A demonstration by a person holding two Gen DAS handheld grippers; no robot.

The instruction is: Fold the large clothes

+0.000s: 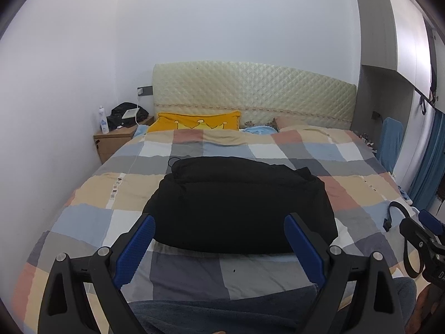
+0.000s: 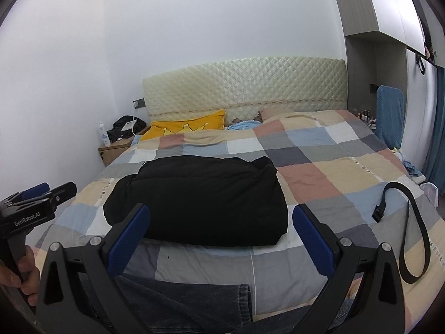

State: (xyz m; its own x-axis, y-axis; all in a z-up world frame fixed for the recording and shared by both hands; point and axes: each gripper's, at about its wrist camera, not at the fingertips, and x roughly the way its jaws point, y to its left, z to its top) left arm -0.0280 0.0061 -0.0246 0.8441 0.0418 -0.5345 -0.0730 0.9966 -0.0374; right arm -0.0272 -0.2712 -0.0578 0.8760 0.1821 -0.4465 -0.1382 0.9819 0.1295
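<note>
Garment (image 1: 242, 208) folds unreadable in black; both tongs (image 1: 219, 247) (image 2: 221, 240) agape, empty.

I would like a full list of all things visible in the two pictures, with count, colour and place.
black garment: 1, black, folded, middle of bed
quilt: 1, checked in many colours, covering bed
headboard: 1, cream, quilted, against wall
yellow pillow: 1, yellow, below headboard
nightstand: 1, wood, left of bed
bottle: 1, white, on nightstand
belt: 1, black, on quilt, right of garment
jeans: 1, grey-blue, near bed edge
left gripper: open, blue pads
right gripper: open, blue pads
</note>
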